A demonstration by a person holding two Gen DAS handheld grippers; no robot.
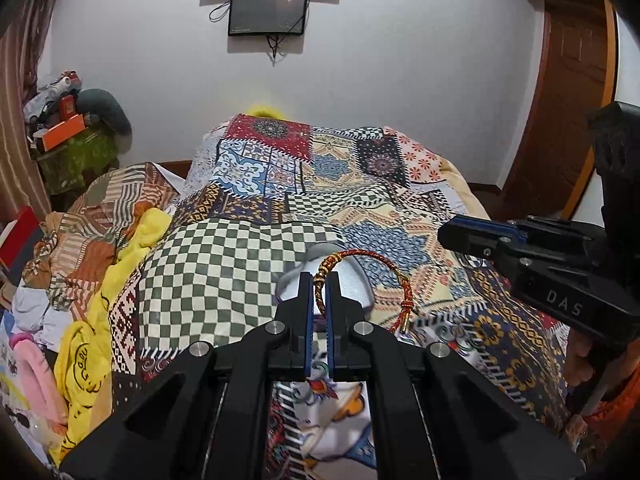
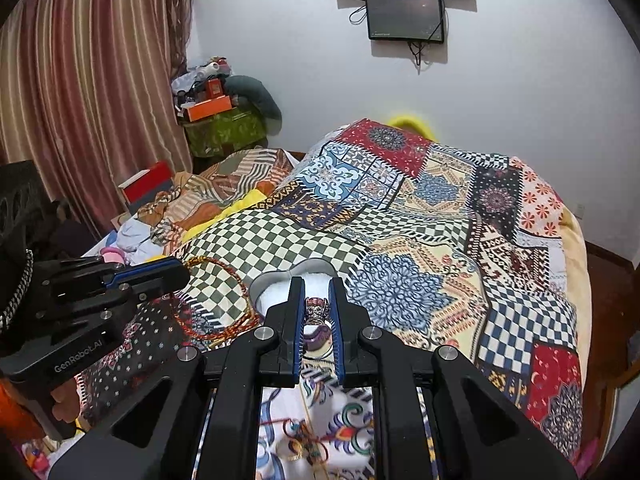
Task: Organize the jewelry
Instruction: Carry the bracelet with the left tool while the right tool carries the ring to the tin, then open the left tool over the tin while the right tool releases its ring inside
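Note:
My left gripper (image 1: pixel 319 280) is shut on a red braided cord bracelet (image 1: pixel 370 258) with gold beads, held over a grey heart-shaped jewelry box (image 1: pixel 360 280) with white lining on the bed. My right gripper (image 2: pixel 317 286) is shut on a silver ring with a pink stone (image 2: pixel 316 307), held over the same box (image 2: pixel 276 280). The bracelet (image 2: pixel 216 264) loops beside the left gripper (image 2: pixel 176 274) in the right wrist view. The right gripper (image 1: pixel 452 236) shows at the right of the left wrist view.
A patchwork quilt (image 1: pixel 360 184) covers the bed. More red cord jewelry (image 2: pixel 304 440) lies on the sheet below my right gripper. Crumpled clothes (image 1: pixel 80 320) pile at the left. A red box (image 2: pixel 144 186) and cluttered stand (image 2: pixel 220 120) sit near the curtain.

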